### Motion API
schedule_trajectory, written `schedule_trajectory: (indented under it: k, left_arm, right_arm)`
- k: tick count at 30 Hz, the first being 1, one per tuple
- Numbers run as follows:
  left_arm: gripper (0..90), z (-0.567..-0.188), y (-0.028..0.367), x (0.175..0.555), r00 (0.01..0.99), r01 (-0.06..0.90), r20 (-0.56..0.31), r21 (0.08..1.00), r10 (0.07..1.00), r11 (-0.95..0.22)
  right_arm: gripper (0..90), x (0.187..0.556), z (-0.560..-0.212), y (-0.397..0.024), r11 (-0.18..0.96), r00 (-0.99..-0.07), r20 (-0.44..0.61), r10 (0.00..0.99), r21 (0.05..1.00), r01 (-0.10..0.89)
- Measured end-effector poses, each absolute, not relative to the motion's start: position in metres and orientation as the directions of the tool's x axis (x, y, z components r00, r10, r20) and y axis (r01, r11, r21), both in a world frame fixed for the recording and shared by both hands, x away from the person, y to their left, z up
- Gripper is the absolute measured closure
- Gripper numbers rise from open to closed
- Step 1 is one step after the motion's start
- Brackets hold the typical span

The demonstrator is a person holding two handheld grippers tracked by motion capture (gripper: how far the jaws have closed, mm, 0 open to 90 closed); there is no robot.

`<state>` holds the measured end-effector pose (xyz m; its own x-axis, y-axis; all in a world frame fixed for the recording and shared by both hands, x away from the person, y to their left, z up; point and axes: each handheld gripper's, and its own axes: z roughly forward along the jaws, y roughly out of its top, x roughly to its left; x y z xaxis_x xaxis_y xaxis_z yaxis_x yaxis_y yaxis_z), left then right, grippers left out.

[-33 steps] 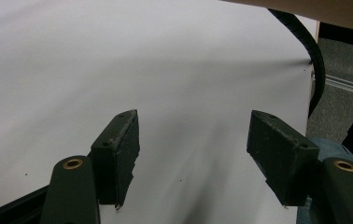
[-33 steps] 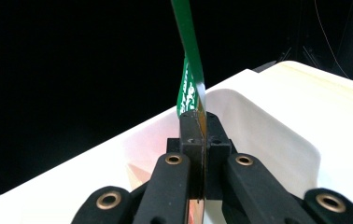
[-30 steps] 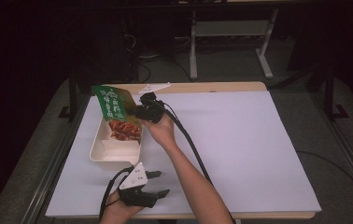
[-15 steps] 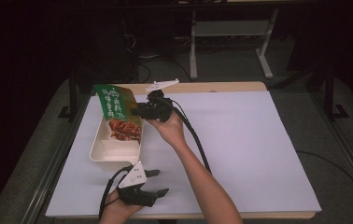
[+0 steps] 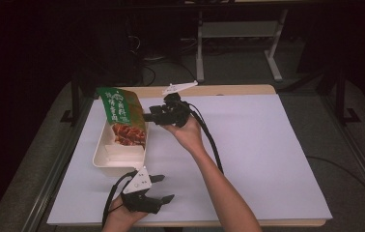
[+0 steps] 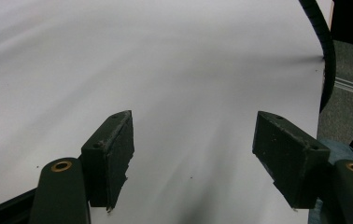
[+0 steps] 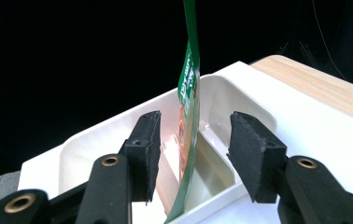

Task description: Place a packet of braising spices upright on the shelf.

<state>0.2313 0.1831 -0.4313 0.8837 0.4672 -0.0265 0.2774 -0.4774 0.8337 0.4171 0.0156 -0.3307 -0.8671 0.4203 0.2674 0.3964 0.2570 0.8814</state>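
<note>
We are seeing the green snack pouch (image 7: pixel 187 130) standing in the white compartment tray (image 5: pixel 118 157) between our right tool's (image 7: pixel 194 140) parted jaws, untouched, while our left tool (image 6: pixel 193 154) is hovering wide open over the white worktop (image 5: pixel 267 154).
</note>
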Motion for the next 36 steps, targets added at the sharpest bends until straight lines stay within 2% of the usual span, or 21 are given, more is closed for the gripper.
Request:
schedule_trajectory:
  k: [21,36]
  left_arm:
    - [26.9,-0.433,0.183,0.233,0.877,0.292,-0.034,0.829,0.479,-0.476]
    - [26.8,-0.433,0.184,0.234,0.874,0.296,-0.029,0.824,0.484,-0.484]
  right_arm:
    - [41.7,0.409,-0.330,-0.025,0.274,-0.856,0.276,0.437,0.865,0.420]
    - [38.4,0.400,-0.333,-0.052,0.275,-0.845,0.283,0.453,0.858,0.435]
